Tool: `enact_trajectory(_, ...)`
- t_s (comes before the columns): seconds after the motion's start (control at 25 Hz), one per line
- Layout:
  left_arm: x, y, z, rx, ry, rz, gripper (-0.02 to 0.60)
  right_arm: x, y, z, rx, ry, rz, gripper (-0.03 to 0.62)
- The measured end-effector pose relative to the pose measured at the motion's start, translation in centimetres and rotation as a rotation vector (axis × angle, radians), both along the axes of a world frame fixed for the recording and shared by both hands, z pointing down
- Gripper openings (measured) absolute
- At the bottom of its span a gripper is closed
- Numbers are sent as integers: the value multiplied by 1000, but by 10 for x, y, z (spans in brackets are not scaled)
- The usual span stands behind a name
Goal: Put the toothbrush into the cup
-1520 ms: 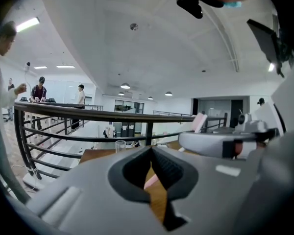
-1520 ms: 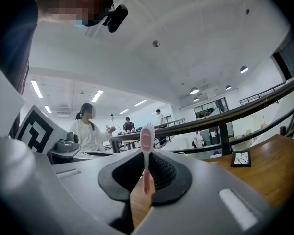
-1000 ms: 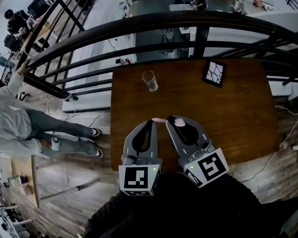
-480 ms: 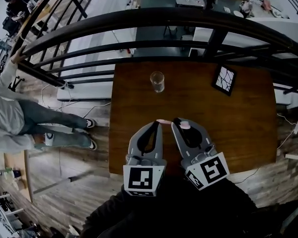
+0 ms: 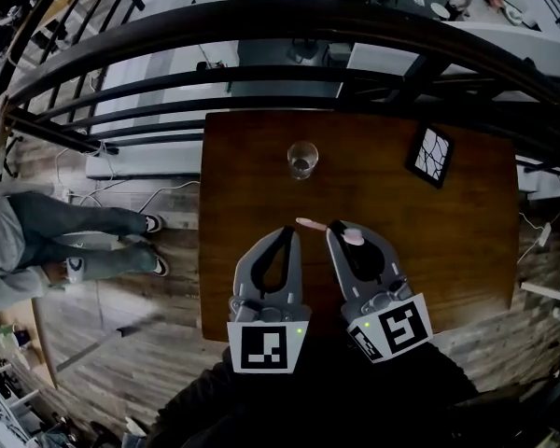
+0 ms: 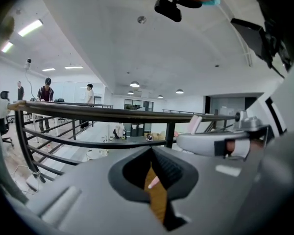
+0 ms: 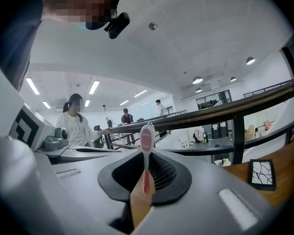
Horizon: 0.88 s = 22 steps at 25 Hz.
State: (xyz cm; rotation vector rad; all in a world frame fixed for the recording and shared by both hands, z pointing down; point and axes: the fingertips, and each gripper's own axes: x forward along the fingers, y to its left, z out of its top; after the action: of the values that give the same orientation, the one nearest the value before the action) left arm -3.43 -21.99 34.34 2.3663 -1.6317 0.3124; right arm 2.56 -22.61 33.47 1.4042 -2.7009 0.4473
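The toothbrush point(image 5: 308, 223) is clenched in the right gripper point(image 5: 337, 227). The pads pinch its pink handle part-way along, the brush head stands up above the jaws, and the handle end pokes out sideways toward the left gripper point(image 5: 287, 234). The left gripper's jaws are together with nothing in them.

The cup point(image 5: 302, 160) stands upright on the worktop point(image 5: 448, 241). The toothbrush hangs over the worktop on the person's side of the cup, not yet at its mouth, with the left gripper just beside it on the same side.

The toothbrush looks light, slim and stiff, with a smooth plastic handle. It probably needs little squeeze, but it may swivel between the pads if it knocks against the rim. A hold around mid-handle, as it is now, seems right, because it leaves the handle end free to go into the cup first.

The cup is clear, probably glass. It is likely rigid and breakable, and easy to tip if the toothbrush pushes sideways on it.
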Motion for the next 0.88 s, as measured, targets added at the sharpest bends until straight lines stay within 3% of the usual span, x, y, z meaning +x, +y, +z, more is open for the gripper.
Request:
enact_trajectory(0.4,-35,-54,10,16,-35,4,8,10,-61,-3,5,11,24,28)
enact_trajectory(0.88,-41,-78,11,23,-43,21,8,-2,-88,-3,15,42,6,28)
